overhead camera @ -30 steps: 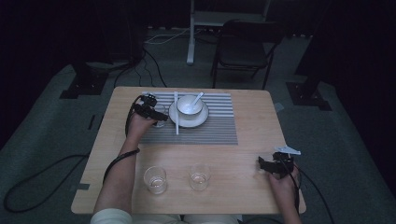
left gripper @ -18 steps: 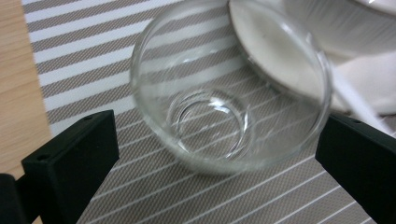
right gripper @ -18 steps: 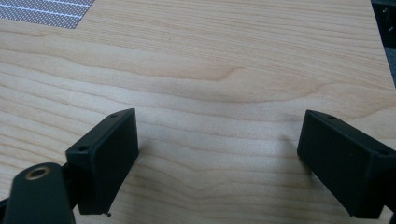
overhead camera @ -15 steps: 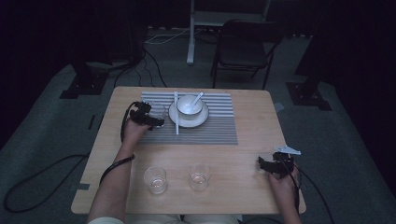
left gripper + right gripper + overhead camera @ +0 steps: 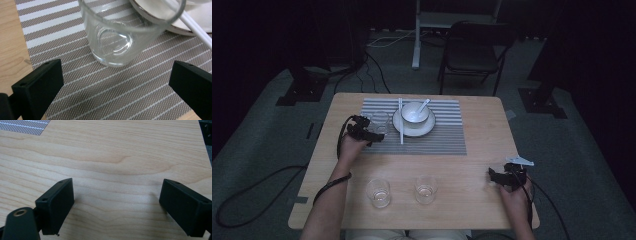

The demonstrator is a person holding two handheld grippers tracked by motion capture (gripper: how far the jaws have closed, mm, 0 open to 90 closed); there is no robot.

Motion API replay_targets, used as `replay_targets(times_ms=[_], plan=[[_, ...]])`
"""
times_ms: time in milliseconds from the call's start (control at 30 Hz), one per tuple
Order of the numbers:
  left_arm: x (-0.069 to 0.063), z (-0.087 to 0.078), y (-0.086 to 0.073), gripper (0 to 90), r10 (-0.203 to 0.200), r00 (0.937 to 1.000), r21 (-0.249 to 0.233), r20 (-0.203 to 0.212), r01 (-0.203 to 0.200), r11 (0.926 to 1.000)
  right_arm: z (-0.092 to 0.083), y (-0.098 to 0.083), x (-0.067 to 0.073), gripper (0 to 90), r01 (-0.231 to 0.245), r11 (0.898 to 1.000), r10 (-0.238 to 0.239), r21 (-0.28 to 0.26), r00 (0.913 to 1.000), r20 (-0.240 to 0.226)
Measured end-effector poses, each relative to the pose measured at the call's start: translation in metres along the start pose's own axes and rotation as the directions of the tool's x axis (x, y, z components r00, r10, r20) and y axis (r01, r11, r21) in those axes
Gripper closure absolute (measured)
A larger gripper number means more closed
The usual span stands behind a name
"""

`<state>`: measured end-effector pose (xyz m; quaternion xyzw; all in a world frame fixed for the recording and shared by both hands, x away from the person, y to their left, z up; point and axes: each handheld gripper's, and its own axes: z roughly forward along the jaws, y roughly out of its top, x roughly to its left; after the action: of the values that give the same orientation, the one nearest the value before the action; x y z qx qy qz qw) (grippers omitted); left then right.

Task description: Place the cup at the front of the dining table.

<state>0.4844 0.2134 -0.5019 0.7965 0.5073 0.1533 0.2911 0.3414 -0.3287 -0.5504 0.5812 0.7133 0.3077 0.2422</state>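
Glass [image 5: 120, 32] ahead of your left gripper [image 5: 371, 131] stands upright on the striped mat [image 5: 105, 90] beside the saucer [image 5: 185, 22] — its rim cut off; jaws spread wide. Your right gripper [image 5: 498, 176] gapes over bare tabletop [image 5: 120, 157].

Left tool [image 5: 374, 131] reached forward, jaws spread wide, nothing between them. Right tool [image 5: 502, 176] low near the person, jaws wide apart, empty.

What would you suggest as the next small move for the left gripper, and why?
Probably draw the left gripper straight back off the striped placemat. Its jaws stand wide open, and the glass stands upright on the mat ahead of them, untouched, beside the plate. It looks set down, so clearing without nudging it seems sensible.
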Motion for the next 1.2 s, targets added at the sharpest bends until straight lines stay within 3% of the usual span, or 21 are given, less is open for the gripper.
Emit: replay_targets(times_ms=[333, 567, 900, 1100, 1200], plan=[[0.005, -0.009, -0.016, 0.0, -0.022, 0.9997, -0.019, 0.008, 0.022, 0.9996, 0.0, 0.0, 0.0, 11.9, 0.0, 1.0, 0.0, 0.0, 1.0, 0.0], [0.008, -0.015, -0.036, 0.0, -0.022, 0.9997, -0.042, 0.013, 0.023, 0.9989, 0.0, 0.0, 0.0, 11.9, 0.0, 1.0, 0.0, 0.0, 1.0, 0.0], [0.019, -0.026, -0.06, 0.0, -0.037, 0.9992, -0.033, -0.01, 0.037, 0.9988, 0.0, 0.0, 0.0, 11.9, 0.0, 1.0, 0.0, 0.0, 1.0, 0.0], [0.03, -0.033, -0.078, 0.0, -0.07, 0.9973, -0.047, -0.022, 0.069, 0.9965, 0.0, 0.0, 0.0, 11.9, 0.0, 1.0, 0.0, 0.0, 1.0, 0.0], [0.033, -0.035, -0.085, 0.0, -0.062, 0.9977, -0.038, -0.028, 0.061, 0.9974, 0.0, 0.0, 0.0, 11.9, 0.0, 1.0, 0.0, 0.0, 1.0, 0.0]])
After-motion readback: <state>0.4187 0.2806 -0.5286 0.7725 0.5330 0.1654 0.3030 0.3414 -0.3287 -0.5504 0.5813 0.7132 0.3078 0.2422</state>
